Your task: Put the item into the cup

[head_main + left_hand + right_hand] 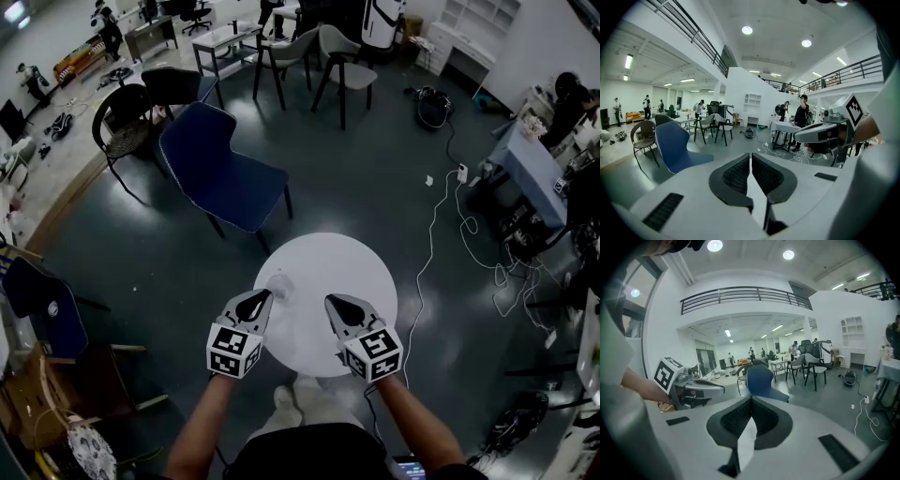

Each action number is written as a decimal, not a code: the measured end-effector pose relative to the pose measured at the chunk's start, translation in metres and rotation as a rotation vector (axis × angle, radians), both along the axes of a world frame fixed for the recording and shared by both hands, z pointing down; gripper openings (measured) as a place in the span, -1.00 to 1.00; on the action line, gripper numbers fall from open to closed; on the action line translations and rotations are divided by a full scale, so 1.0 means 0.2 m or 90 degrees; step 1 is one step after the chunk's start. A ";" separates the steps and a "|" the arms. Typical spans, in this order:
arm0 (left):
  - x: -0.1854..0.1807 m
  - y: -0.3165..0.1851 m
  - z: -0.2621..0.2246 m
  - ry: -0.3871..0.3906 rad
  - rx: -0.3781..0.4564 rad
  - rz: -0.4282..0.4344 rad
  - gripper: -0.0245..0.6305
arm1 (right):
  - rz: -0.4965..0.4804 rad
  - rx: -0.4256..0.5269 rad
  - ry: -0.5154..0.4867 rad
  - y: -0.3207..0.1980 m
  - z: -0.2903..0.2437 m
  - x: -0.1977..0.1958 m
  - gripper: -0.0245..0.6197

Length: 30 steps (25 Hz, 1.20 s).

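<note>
left gripper (263,295) together, empty | right gripper (332,301) together, empty | cup (279,284) bench (361,267) 10 o'clock

- The left gripper (264,296) and the right gripper (330,301) each have black, teardrop-shaped jaws with ribbed inner faces, set in a pale grey body.
- Each carries a white cube (233,350) printed with black square markers.
- The person wears a black top (309,455) at 6 o'clock, light trousers (323,405) and a pale shoe (284,397).
</note>
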<state>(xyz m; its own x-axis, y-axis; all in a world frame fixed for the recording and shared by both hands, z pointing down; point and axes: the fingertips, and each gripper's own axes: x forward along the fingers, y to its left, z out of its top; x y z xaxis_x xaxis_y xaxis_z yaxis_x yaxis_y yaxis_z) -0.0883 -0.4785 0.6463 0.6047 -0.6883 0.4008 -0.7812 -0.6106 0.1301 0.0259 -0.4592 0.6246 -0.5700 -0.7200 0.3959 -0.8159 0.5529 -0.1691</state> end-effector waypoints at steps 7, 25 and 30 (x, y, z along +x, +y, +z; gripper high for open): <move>-0.07 0.11 -0.25 0.015 0.040 -0.001 -0.85 | 0.003 0.040 -0.001 0.03 -0.21 -0.06 -0.88; -0.26 0.55 -0.67 0.058 0.128 -0.011 -0.87 | -0.012 0.141 -0.020 0.36 -0.66 -0.26 -0.88; -0.32 0.69 -0.72 0.071 0.136 -0.009 -0.87 | 0.002 0.147 -0.015 0.48 -0.67 -0.29 -0.88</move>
